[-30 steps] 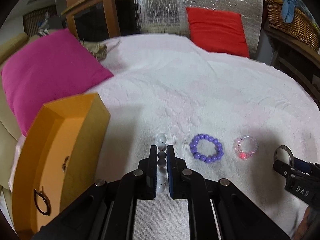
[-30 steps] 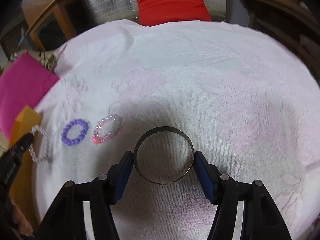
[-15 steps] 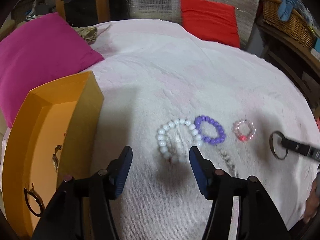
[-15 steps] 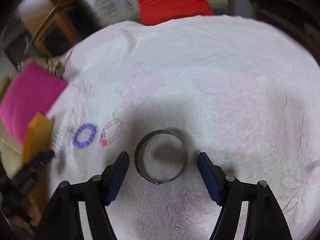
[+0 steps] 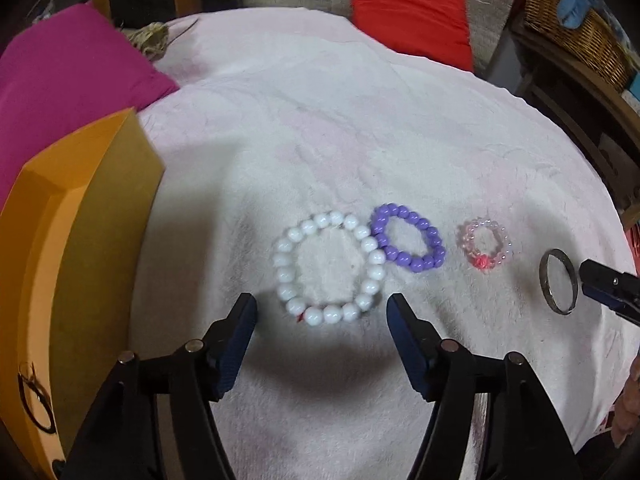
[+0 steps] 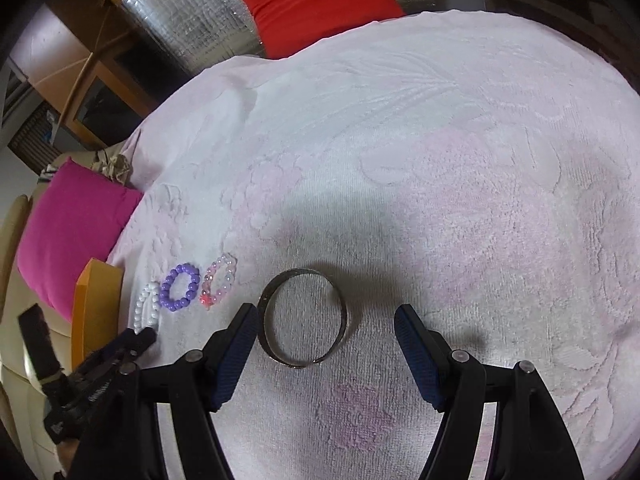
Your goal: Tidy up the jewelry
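Observation:
A white bead bracelet lies flat on the pale pink towel, touching a purple bead bracelet. To their right lie a pink bead bracelet and a metal bangle. My left gripper is open and empty just short of the white bracelet. My right gripper is open and empty, with the metal bangle lying flat between its fingertips, nearer the left one. The purple bracelet, pink bracelet and white bracelet show in the right wrist view too.
An open orange box stands at the left with a dark ring inside. A magenta cushion lies behind it. A red cushion rests at the far edge. A wicker basket sits at the back right.
My left gripper opened and let the white bracelet down flat beside the purple one. My right gripper opened and released the metal bangle onto the towel. Both grippers have drawn back slightly.

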`<state>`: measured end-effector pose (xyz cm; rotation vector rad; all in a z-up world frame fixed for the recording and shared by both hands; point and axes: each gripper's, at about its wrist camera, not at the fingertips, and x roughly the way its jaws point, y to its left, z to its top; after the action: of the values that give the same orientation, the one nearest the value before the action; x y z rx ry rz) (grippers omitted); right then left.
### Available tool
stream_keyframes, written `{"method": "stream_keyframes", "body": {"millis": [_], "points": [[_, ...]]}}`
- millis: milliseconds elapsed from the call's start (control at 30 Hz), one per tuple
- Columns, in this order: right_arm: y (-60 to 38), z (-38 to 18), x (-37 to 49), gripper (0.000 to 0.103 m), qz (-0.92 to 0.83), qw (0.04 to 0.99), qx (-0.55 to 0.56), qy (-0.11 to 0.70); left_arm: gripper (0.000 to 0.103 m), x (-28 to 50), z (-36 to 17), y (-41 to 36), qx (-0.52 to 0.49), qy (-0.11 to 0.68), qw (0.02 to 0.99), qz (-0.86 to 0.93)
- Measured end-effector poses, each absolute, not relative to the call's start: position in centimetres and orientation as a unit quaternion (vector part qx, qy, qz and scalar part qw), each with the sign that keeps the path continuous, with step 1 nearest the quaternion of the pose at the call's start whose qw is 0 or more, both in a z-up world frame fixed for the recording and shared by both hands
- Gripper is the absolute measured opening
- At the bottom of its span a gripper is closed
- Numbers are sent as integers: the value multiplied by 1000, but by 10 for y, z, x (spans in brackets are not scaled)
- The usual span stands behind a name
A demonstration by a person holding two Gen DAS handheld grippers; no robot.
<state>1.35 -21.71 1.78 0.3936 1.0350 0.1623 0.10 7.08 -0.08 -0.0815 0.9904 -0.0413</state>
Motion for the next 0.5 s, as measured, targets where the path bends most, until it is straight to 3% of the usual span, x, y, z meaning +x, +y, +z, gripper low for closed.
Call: {"method": "stream_keyframes", "body": {"millis": [267, 333, 500], "points": [[-211, 19, 12, 74, 72, 853, 162, 491, 70, 9, -6, 60, -23, 465, 885, -16], [-203, 18, 12, 74, 71, 855, 145, 493, 51, 9, -7, 56, -7, 461, 888, -6], [-175, 15, 8, 78, 68, 865, 62, 493, 27, 5, -2, 51, -2, 453, 892, -5]]}}
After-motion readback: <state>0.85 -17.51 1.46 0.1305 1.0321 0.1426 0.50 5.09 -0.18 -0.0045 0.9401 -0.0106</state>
